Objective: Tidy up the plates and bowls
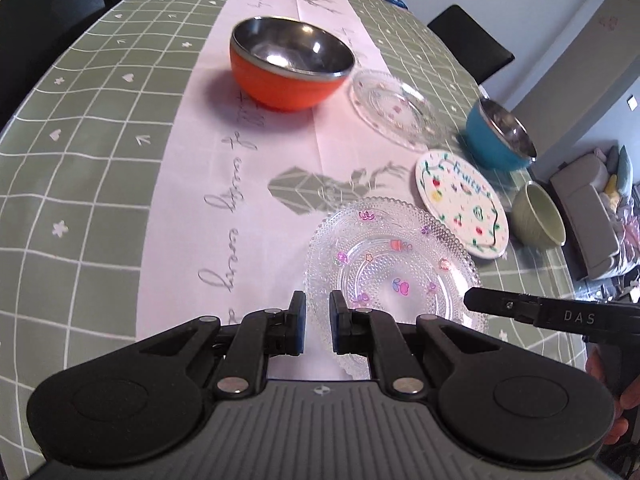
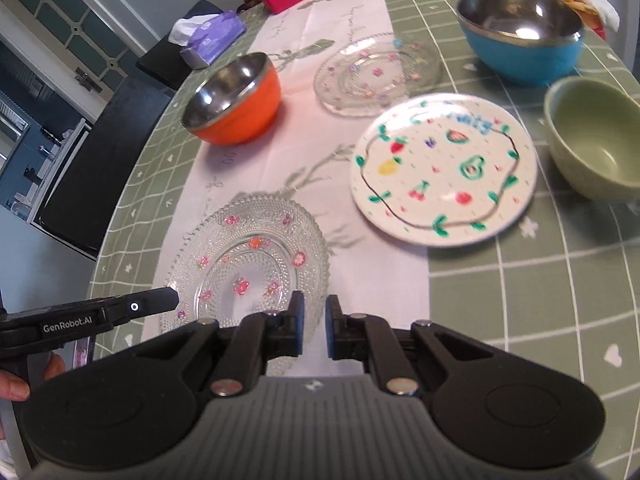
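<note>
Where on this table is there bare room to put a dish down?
The pink runner lies bare between the orange bowl and the near glass plate, as does the green cloth left of it. The right side is crowded: fruit plate, green bowl, blue bowl, far glass plate.

Both wrist views low over table (image 1: 100, 128), facing dishes; sharing near glass plate (image 1: 392, 264)

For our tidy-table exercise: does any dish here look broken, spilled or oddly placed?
Nothing stands out. The orange bowl, blue bowl and green bowl sit upright and empty; the painted plate and both glass plates lie flat.
</note>
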The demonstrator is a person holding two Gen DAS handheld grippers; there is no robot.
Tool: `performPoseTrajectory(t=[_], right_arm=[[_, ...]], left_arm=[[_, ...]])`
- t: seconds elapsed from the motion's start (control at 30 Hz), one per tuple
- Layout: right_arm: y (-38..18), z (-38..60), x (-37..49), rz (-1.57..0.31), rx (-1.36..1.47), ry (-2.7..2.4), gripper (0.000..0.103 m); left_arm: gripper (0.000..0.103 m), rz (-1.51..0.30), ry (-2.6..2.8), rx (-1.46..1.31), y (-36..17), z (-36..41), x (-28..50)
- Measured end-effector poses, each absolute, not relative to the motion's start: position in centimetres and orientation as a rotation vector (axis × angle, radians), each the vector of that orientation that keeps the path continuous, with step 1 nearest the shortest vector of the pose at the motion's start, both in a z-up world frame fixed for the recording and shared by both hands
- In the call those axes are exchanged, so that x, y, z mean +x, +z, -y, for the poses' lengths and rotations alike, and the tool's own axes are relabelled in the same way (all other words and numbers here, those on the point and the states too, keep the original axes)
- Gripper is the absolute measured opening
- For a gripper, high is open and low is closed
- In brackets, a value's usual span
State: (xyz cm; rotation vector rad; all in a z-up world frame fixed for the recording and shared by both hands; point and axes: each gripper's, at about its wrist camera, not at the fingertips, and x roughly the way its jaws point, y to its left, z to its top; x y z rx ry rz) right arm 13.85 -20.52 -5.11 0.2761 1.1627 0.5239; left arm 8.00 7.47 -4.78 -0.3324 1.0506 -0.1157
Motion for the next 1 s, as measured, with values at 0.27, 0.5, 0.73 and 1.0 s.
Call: performPoseTrajectory(t=[0.27,0.5,0.73,1.0], right_arm=[[-6.0,20.2,13.4,-1.181,0.231,0.510,0.008],[-6.4,20.0,13.4,-1.195,0.204,0.499,0.008],[-6.8,19.1,13.0,-1.201,0.149,0.503,0.011],[-6.9,18.9,12.9,-1.198,0.131,0.510,0.015]], left_arm=[[0.013,-1.096,-0.099,-0.312,-6.3,-6.7,7.4],[0.013,-1.092,-0.090,-0.288,-6.4,-6.3,7.2],[0.013,-1.093,-0.076,-0.247,-6.5,-6.0,7.3],[0.015,-1.092,-0.082,-0.229,-6.6,-5.7,7.2]])
